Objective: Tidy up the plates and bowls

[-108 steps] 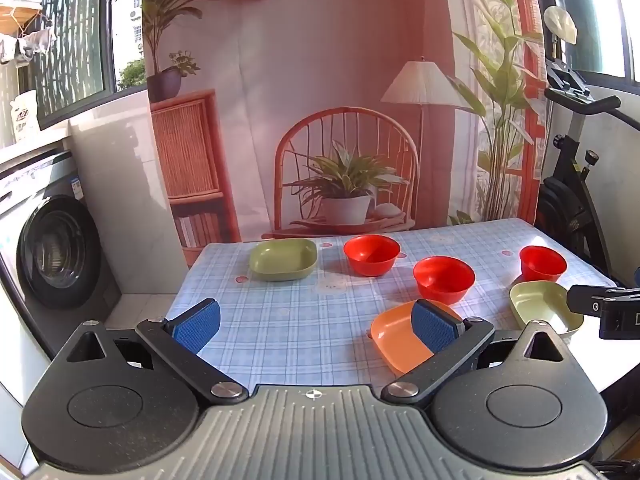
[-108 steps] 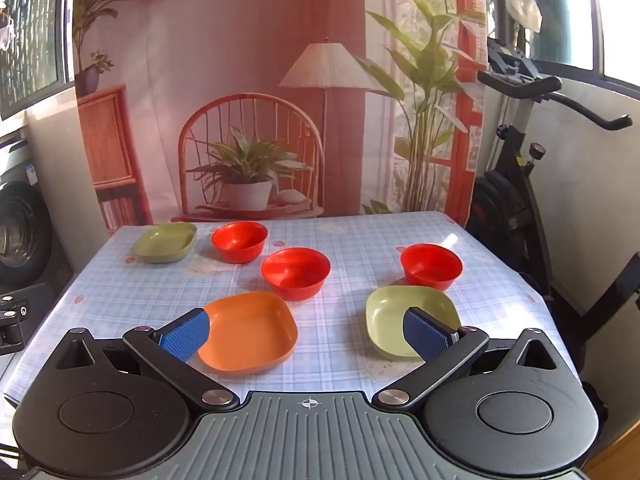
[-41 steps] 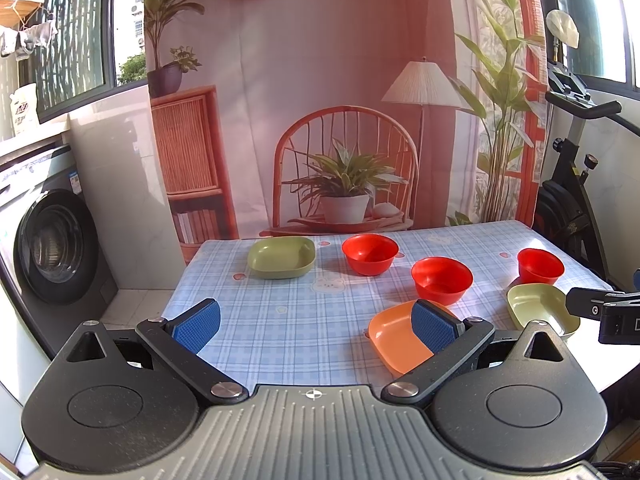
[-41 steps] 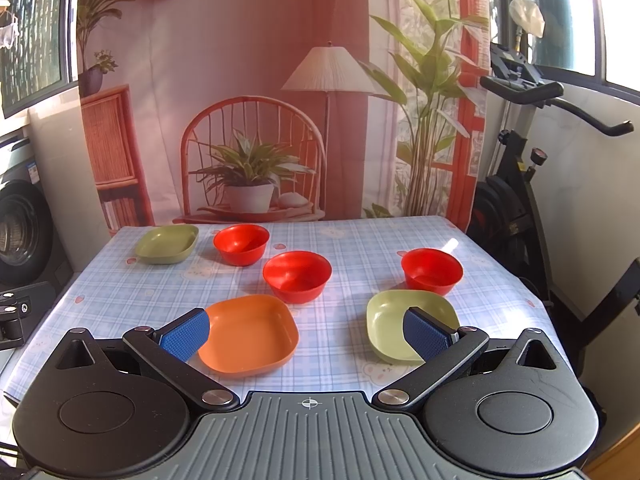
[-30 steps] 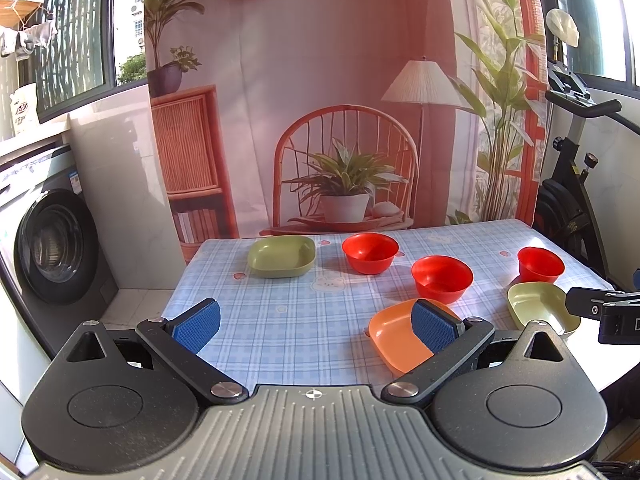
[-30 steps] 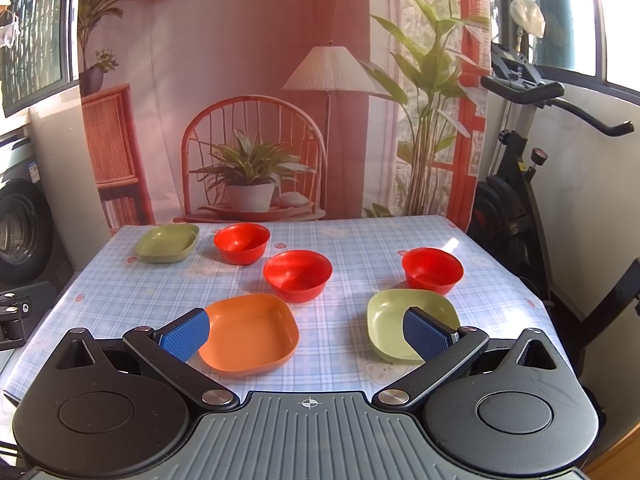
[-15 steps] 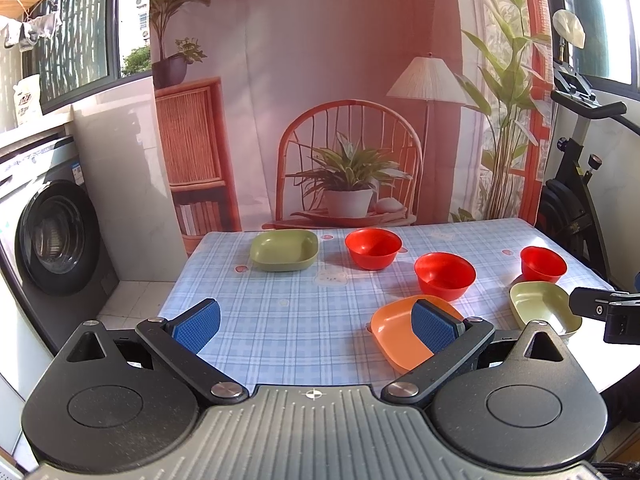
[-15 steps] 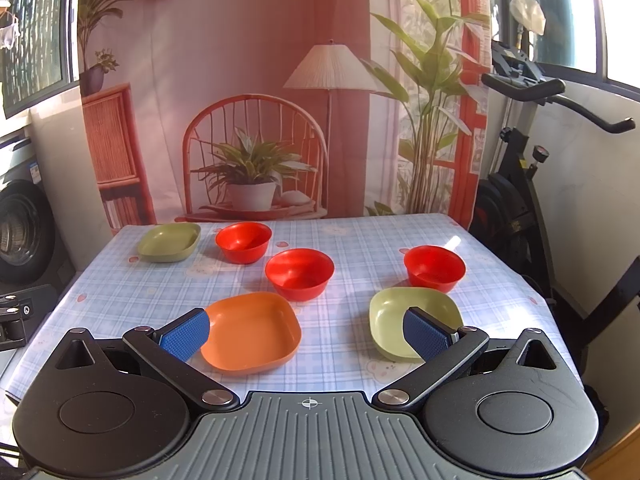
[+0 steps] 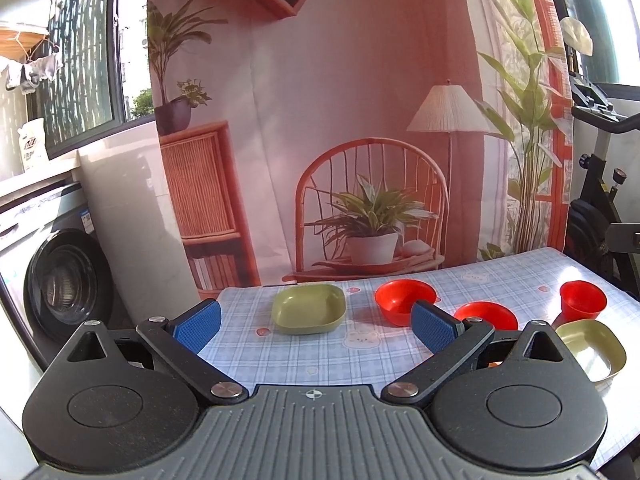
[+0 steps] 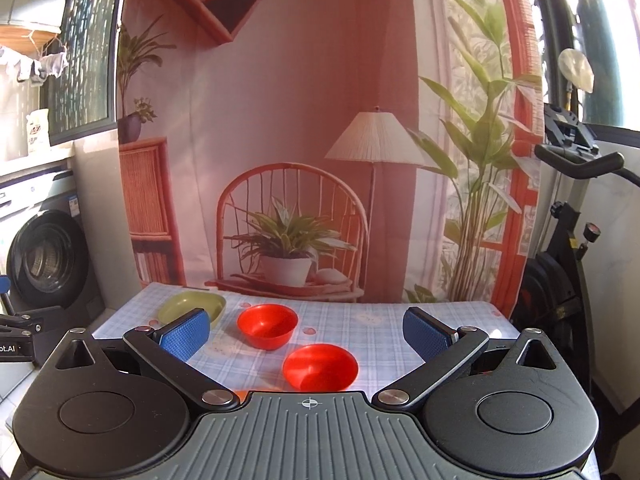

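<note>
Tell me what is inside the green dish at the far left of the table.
Nothing: the green dish shows a bare inside in the left wrist view. In the right wrist view, the right tongs cover part of it.

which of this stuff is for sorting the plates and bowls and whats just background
For the job: far green plate, near green plate, three red bowls.

Just there: washing machine, exercise bike, checked tablecloth.

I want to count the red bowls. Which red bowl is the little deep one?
The small red bowl at the far right, just behind the near green dish. It is narrower and taller than the two wide red bowls to its left.
</note>
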Tool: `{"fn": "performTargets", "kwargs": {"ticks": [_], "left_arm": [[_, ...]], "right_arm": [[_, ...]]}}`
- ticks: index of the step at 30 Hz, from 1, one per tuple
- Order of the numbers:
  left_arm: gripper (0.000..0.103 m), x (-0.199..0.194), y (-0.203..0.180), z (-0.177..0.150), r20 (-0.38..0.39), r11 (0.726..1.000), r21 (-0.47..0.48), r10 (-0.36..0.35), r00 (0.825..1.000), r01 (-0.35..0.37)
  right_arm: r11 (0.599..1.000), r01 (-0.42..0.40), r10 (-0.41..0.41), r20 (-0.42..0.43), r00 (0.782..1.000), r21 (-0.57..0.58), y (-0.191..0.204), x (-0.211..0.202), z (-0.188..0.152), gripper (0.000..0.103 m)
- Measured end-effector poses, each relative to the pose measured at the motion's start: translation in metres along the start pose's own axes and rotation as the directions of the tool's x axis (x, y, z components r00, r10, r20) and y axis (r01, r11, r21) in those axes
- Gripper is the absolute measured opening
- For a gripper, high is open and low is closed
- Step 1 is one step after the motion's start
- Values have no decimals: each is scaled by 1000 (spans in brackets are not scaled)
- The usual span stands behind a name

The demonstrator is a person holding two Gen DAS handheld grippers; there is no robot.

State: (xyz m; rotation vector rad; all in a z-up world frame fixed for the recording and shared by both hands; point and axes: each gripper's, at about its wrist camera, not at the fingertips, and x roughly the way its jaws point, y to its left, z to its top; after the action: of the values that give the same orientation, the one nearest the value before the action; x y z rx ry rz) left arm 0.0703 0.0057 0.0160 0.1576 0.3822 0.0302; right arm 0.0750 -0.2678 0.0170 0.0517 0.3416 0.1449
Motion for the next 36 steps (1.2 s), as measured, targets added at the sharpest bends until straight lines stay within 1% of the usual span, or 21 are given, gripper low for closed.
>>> {"fn": "performTargets", "kwargs": {"ticks": [2, 4, 5, 7, 8, 9, 10, 12, 14, 17, 19, 22, 24, 26, 28, 30, 32, 34, 36], "left_arm": [[102, 15, 4, 7, 14, 999, -31, -7, 1000, 7], [102, 29, 4, 10, 18, 999, -34, -3, 1000, 3], [101, 37, 3, 12, 16, 1000, -29, 1, 1000, 0], [100, 52, -2, 12, 7, 1000, -10, 10, 1000, -10], [99, 64, -5, 12, -9, 1000, 0, 9, 1000, -9], [96, 71, -7, 11, -20, 1000, 6, 6, 1000, -6], [92, 82, -8, 9, -42, 1000, 15, 0, 999, 1], [89, 101, -5, 7, -76, 1000, 21, -4, 997, 6], [89, 115, 1, 5, -96, 1000, 13, -6, 995, 7], [87, 138, 23, 5, -131, 1000, -14, -27, 991, 26], [85, 148, 36, 7, -129, 999, -17, -33, 991, 31], [85, 164, 62, 14, -116, 998, -23, -68, 991, 65], [85, 179, 77, 23, -117, 998, -6, -60, 991, 59], [85, 194, 88, 31, -105, 999, 27, -33, 994, 36], [85, 208, 96, 37, -94, 998, 47, -36, 995, 40], [85, 227, 109, 40, -102, 997, 17, -78, 992, 80], [85, 250, 120, 36, -114, 992, -45, -121, 986, 117], [85, 272, 125, 28, -125, 990, -67, -133, 983, 126], [85, 299, 126, 16, -147, 991, -66, -129, 981, 120]], "right_arm": [[1000, -19, 19, 16, 1000, 6, -5, 13, 5, 103], [999, -36, 36, 24, 999, 8, -9, 28, 8, 103], [1000, -29, 28, 22, 999, 7, -10, 37, 7, 103], [1000, 19, -19, 0, 1000, -6, -8, 56, 5, 103], [998, 63, -63, -20, 998, -12, -6, 71, 2, 103], [997, 75, -75, -30, 997, -9, -7, 78, 0, 103], [997, 72, -72, -42, 997, -1, -8, 88, -5, 103], [998, 59, -57, -68, 996, 26, -9, 106, -14, 103], [997, 60, -55, -108, 993, 39, -4, 124, -22, 101], [998, 34, -26, -160, 987, 49, 11, 149, -29, 96], [999, -1, 10, -171, 985, 53, 25, 160, -31, 93], [998, -36, 44, -180, 983, 47, 50, 179, -28, 91], [996, -63, 74, -199, 977, 60, 65, 195, -22, 86], [993, -95, 106, -211, 972, 64, 81, 211, -14, 80], [993, -103, 112, -208, 972, 51, 93, 227, -7, 79], [993, -113, 119, -197, 973, 39, 106, 245, -3, 79], [990, -133, 139, -196, 971, 44, 115, 266, -4, 78], [991, -132, 135, -222, 966, 32, 127, 289, -9, 77], [989, -145, 145, -261, 954, 19, 141, 316, -18, 70]]}}
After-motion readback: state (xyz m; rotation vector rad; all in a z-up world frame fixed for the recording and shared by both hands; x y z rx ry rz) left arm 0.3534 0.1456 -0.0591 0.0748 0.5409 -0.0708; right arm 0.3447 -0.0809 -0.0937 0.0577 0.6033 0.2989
